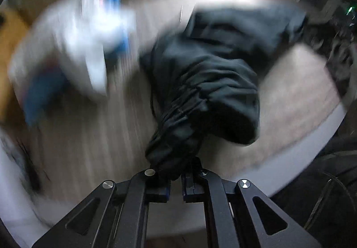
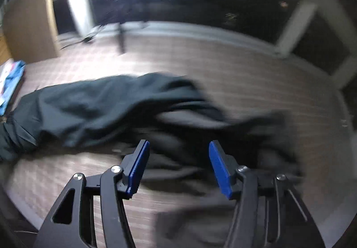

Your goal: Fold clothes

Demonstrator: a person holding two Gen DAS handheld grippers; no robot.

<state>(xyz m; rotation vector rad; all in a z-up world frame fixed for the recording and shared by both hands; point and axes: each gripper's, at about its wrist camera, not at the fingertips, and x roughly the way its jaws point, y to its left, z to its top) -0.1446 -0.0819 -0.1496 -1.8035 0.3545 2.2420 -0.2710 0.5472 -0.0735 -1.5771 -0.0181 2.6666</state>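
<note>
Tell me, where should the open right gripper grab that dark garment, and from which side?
Probably the loose far end of the dark garment, coming down from above: it lies stretched flat across the table, opposite the bunched end the left gripper already pinches. The right gripper hangs open.

left tool [image 1: 175, 177]: clamped on cloth | right tool [image 2: 178, 165]: jaws apart, empty

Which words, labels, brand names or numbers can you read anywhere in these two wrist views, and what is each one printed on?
None can be read.
White and blue folded clothes: red and blue patches that may be print, too blurred to read.
Black garment, held by the left gripper: no visible label.
Right gripper, open: no markings.
</note>
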